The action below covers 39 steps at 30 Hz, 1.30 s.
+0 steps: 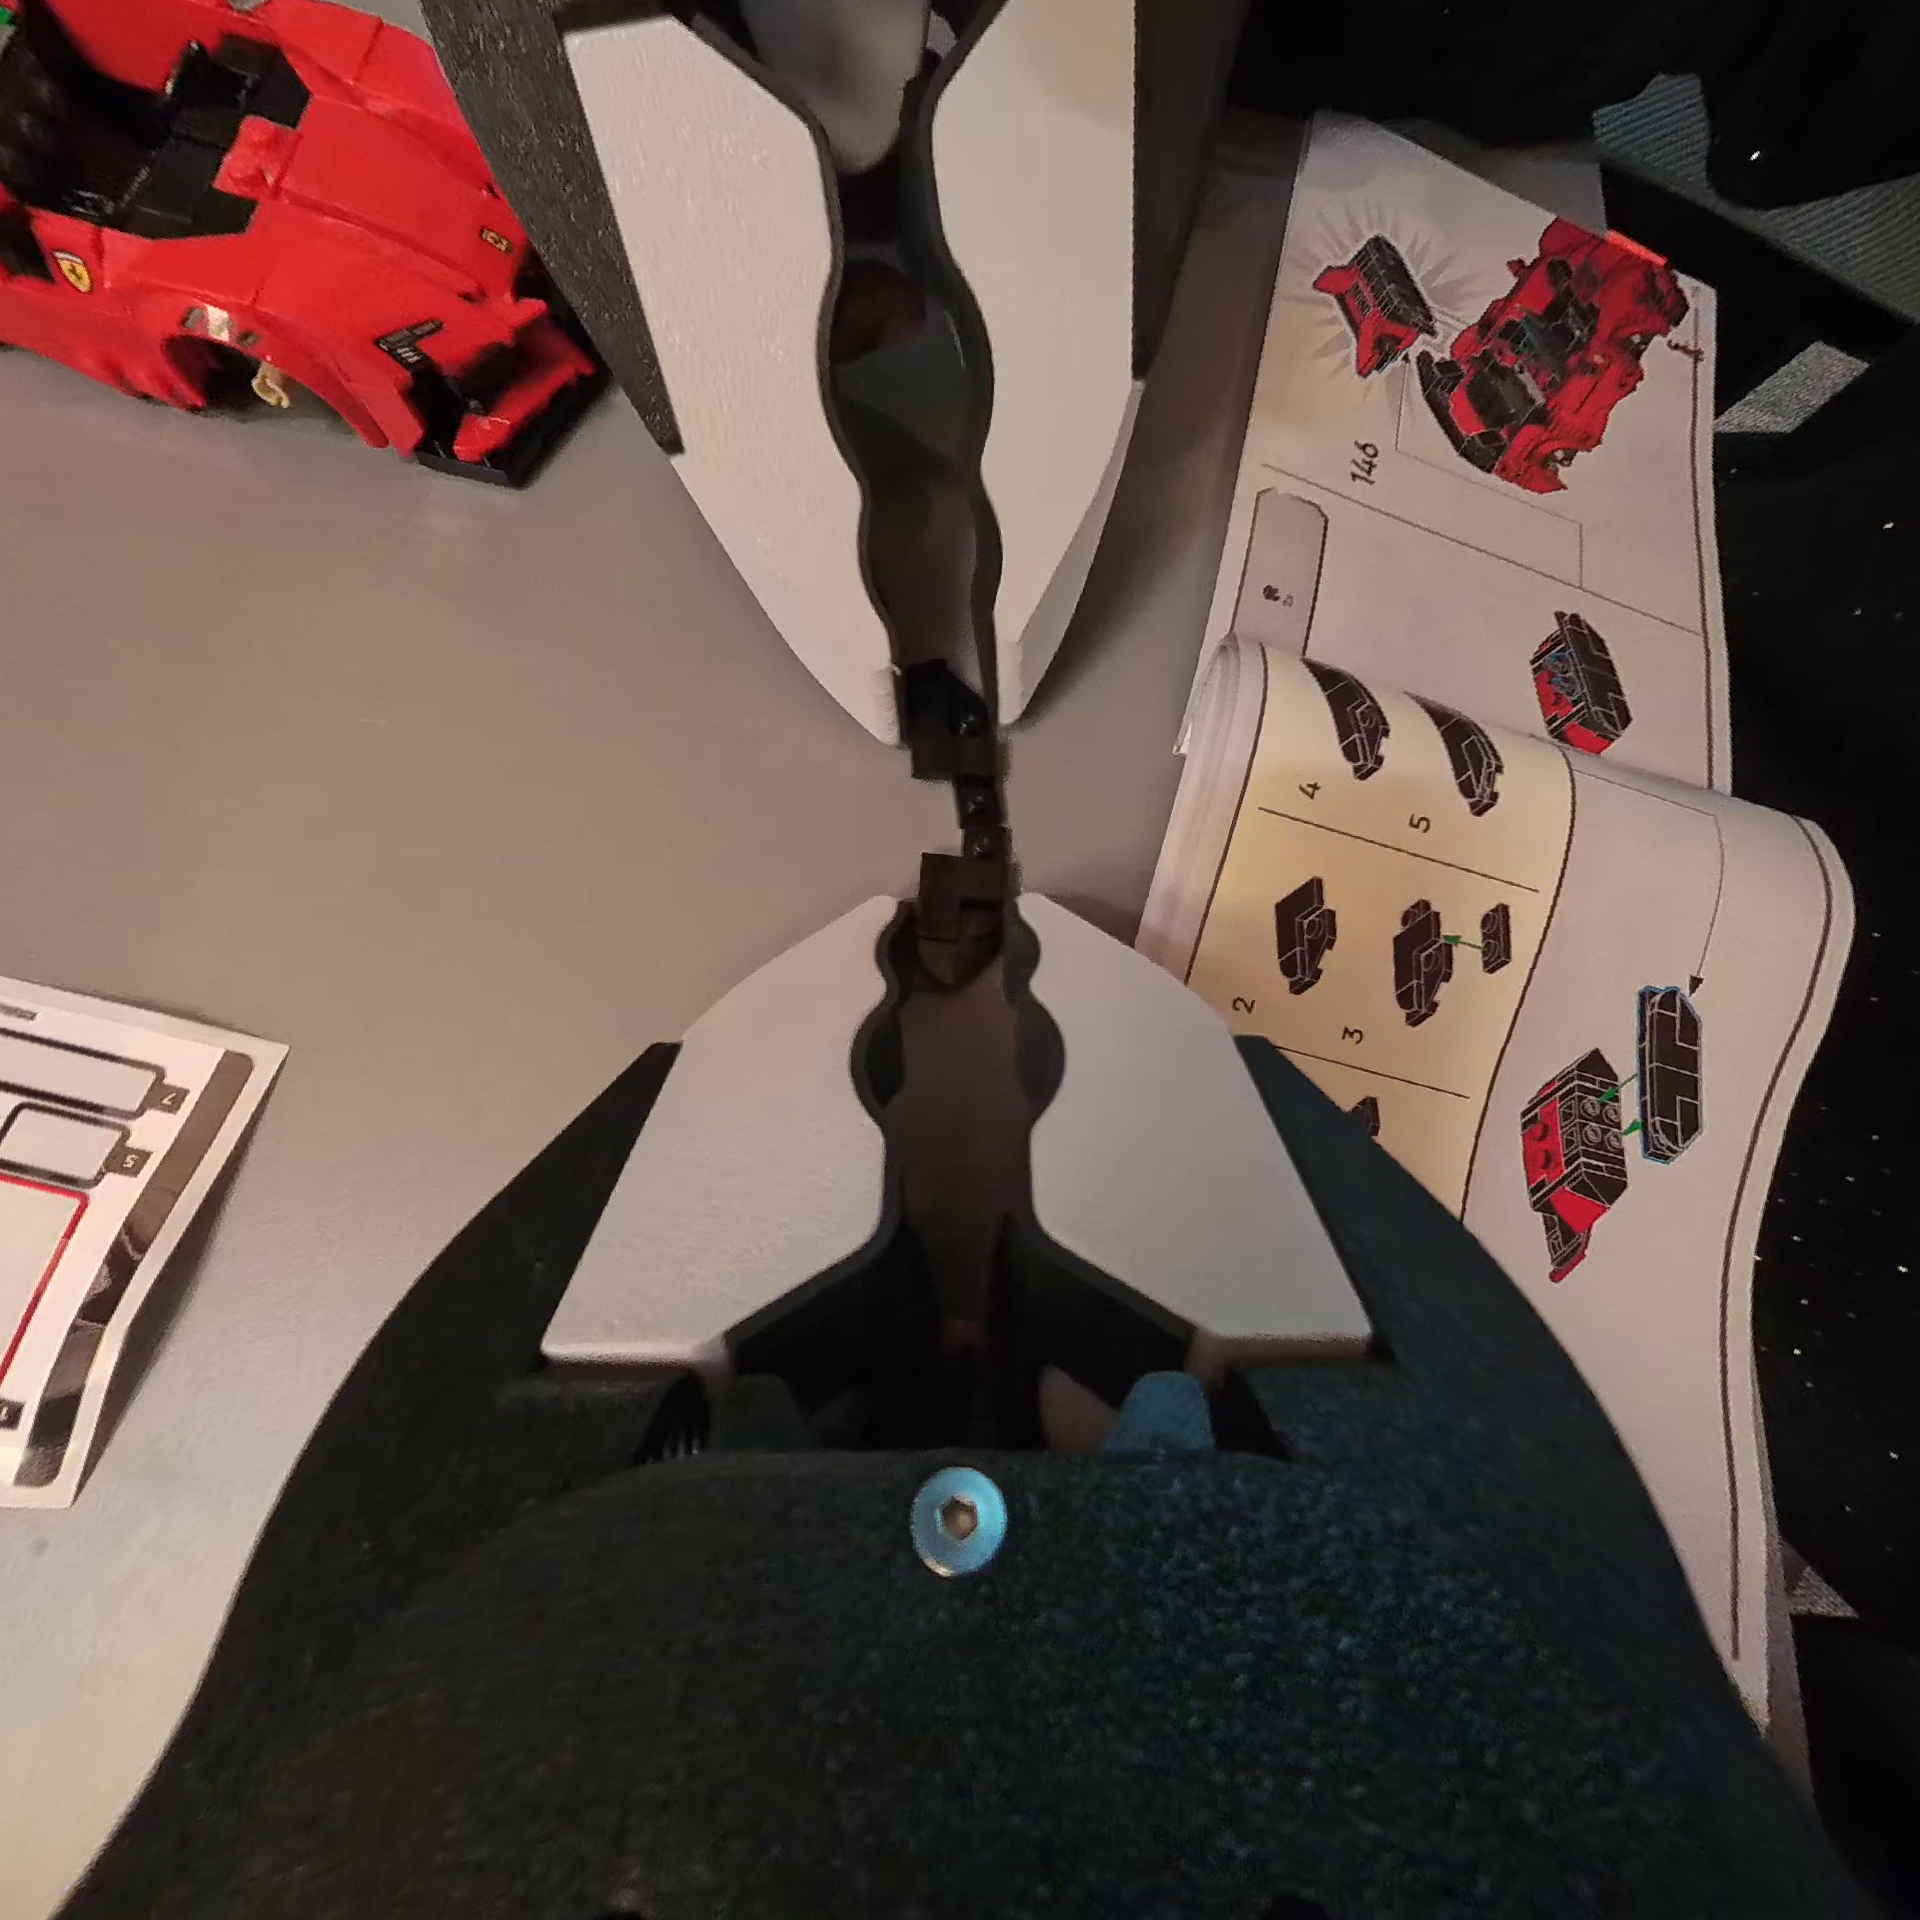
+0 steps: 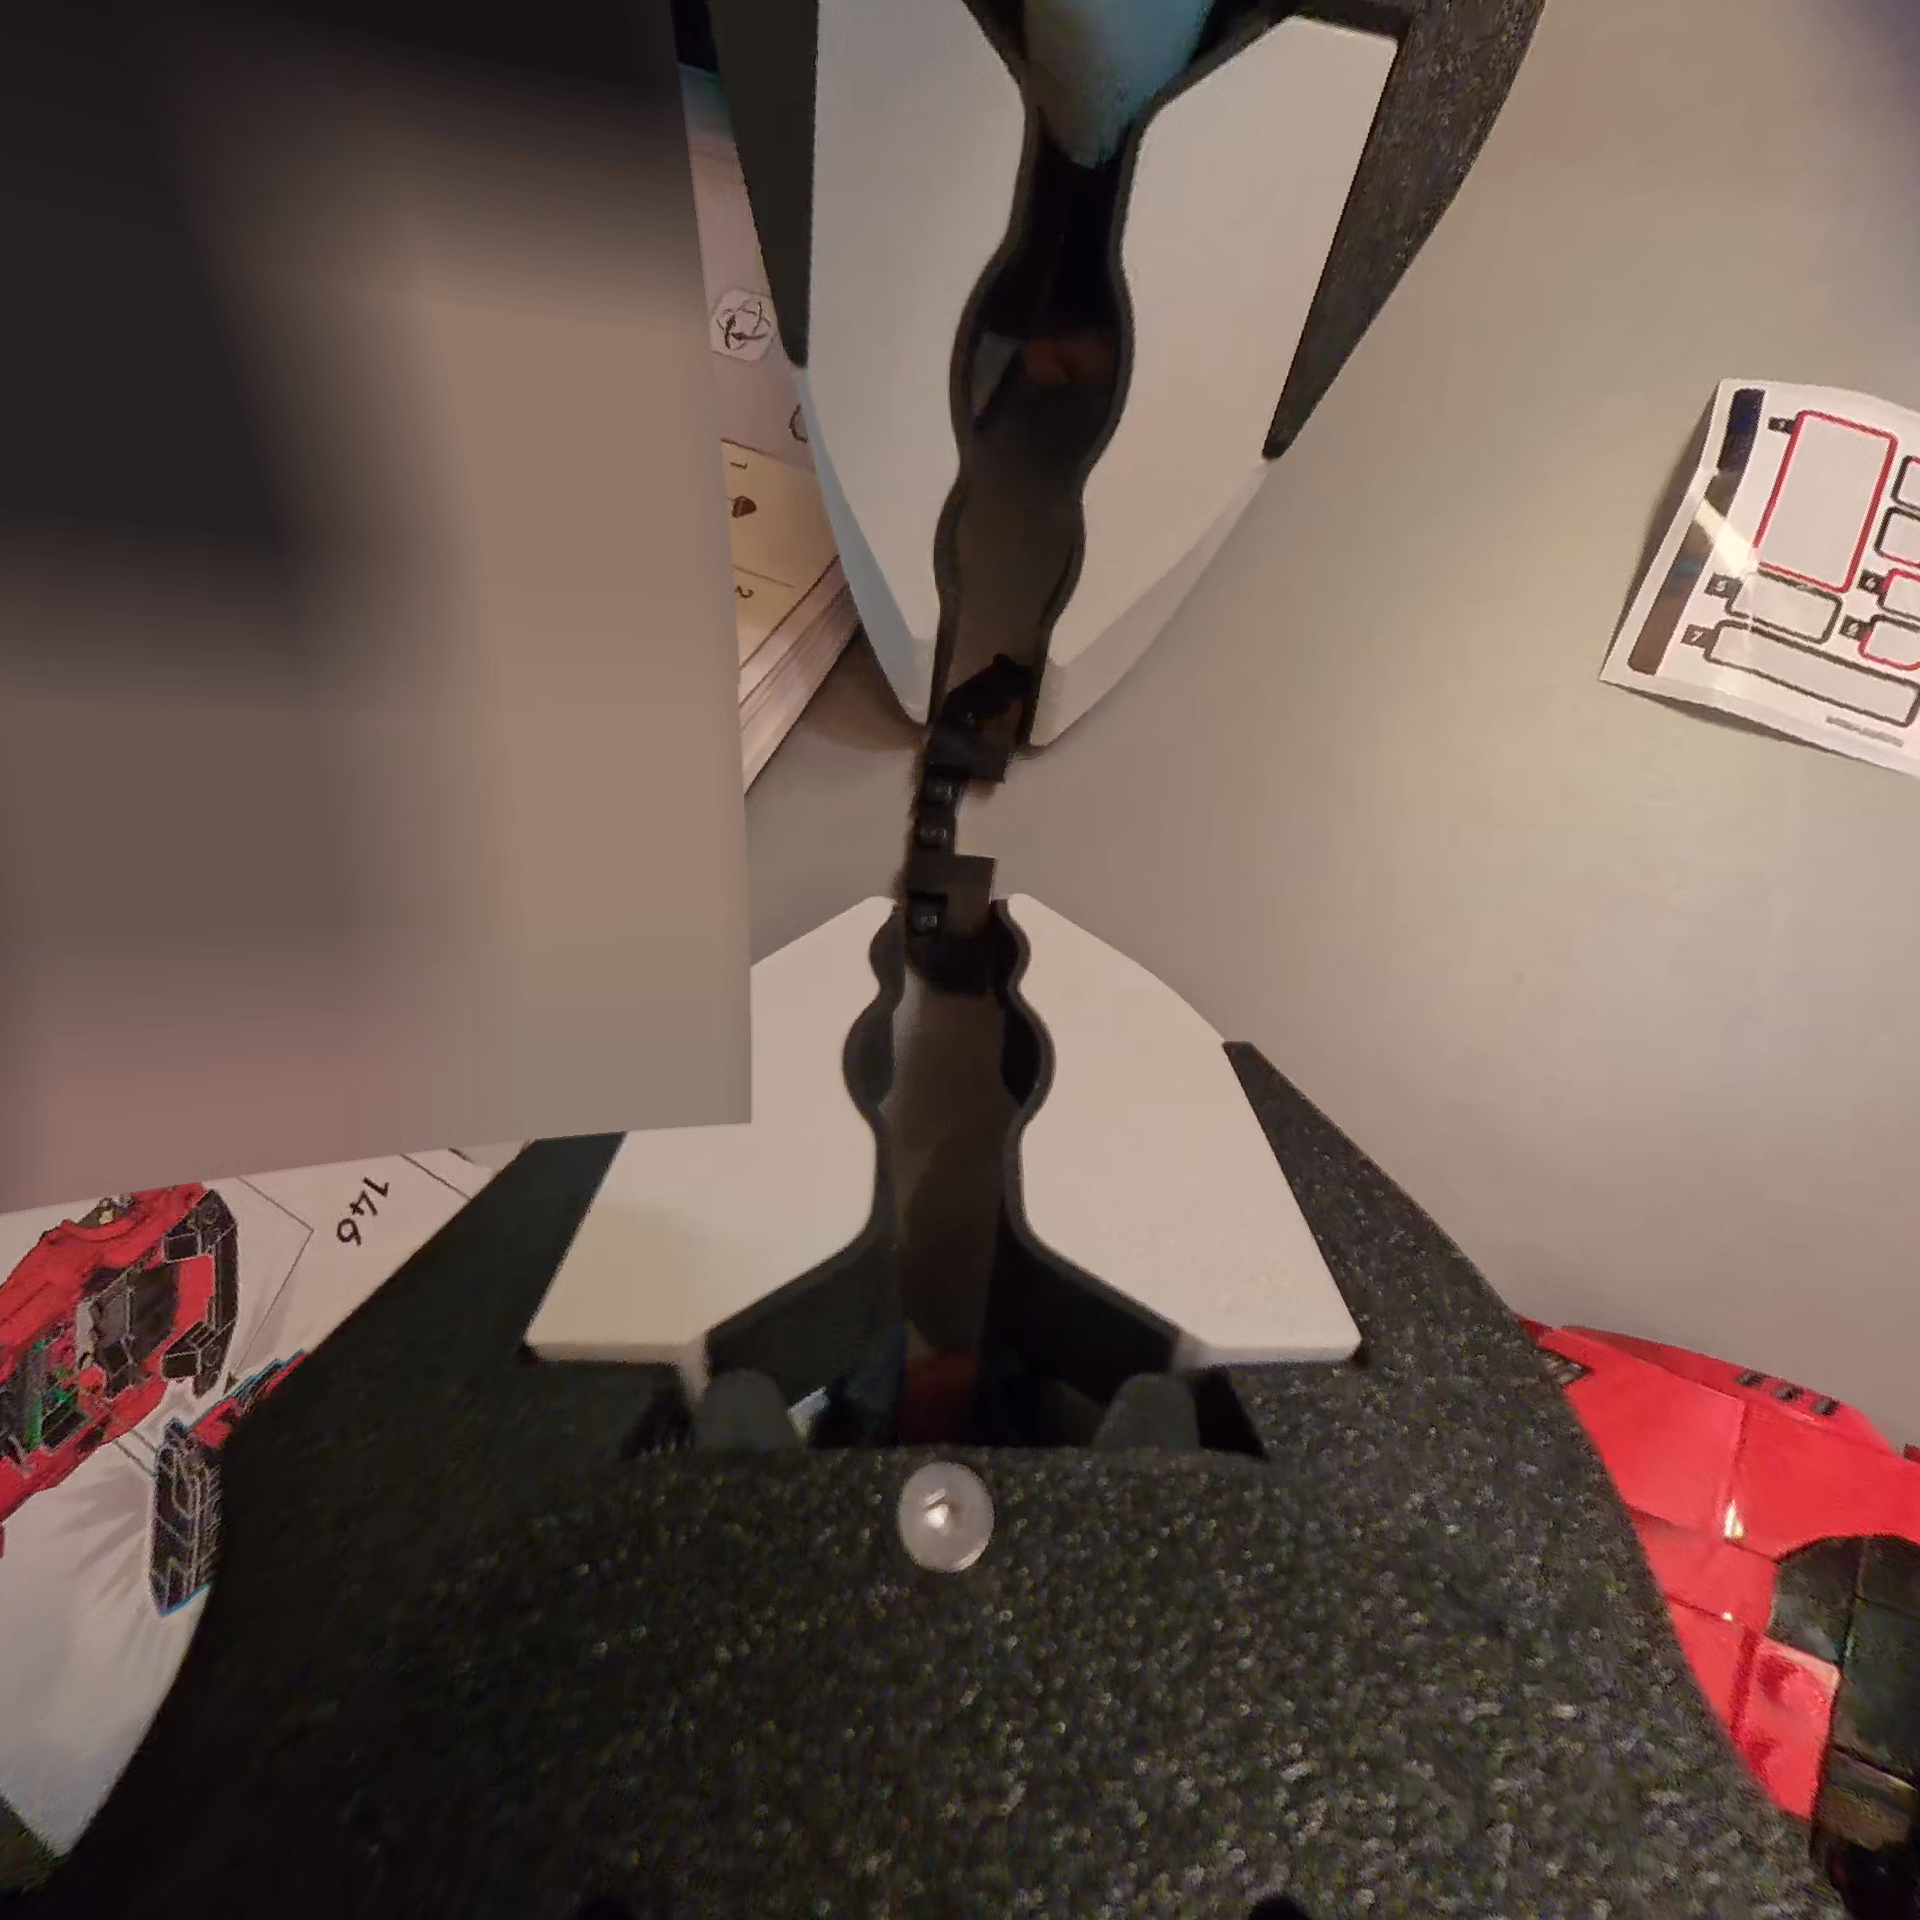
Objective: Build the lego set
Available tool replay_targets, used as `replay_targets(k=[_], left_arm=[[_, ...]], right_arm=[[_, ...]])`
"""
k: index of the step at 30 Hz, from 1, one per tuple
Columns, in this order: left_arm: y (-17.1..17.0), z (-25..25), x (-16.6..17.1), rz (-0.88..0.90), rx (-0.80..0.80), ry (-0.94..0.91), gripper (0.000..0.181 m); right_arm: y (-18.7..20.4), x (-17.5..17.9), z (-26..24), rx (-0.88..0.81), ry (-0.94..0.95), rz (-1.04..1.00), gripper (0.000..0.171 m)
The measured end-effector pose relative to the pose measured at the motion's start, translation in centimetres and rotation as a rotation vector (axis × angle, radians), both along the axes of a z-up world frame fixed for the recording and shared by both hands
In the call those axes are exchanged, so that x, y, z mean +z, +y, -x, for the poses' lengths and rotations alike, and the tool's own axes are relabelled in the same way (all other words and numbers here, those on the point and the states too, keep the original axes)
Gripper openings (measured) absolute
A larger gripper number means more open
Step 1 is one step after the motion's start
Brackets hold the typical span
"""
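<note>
Between the two sets of fingers, tip to tip, a thin black lego strip (image 1: pixel 961 800) bridges the gap lengthwise; left gripper (image 1: pixel 951 940) clamps one end, right gripper (image 2: pixel 951 940) the other, above the grey worktop (image 1: pixel 416 727); red lego car (image 1: pixel 260 229) and instruction booklet (image 1: pixel 1455 883) flank it

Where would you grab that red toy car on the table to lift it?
Grip the red Lego car across its smooth, flat flanks, coming straight down from above. Its open black cockpit and loose-looking rear edges seem fragile, so I would probably clamp mid-body, between the wheel arches.
</note>
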<state>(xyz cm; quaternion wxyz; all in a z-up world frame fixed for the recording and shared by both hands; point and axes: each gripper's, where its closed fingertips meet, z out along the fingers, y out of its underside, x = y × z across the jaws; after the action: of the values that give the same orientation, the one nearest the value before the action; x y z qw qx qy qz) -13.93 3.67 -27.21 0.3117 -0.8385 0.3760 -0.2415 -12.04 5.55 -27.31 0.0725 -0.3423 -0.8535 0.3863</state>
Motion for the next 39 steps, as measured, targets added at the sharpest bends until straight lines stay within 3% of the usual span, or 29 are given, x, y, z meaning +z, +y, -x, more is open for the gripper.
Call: replay_targets(k=[36, 39], left_arm=[[0.85, 0.05, 0.21, 0.005, 0.06, -0.043, 0.015], [0.79, -0.05, 0.2, 0.009, 0.057, -0.044, 0.015]], right_arm=[[0.32, -0.02, 0.65, -0.054, 0.003, -0.026, 0.015], [0.0, 0.22, 0.39, -0.035, 0.002, 0.0, 0.021]])
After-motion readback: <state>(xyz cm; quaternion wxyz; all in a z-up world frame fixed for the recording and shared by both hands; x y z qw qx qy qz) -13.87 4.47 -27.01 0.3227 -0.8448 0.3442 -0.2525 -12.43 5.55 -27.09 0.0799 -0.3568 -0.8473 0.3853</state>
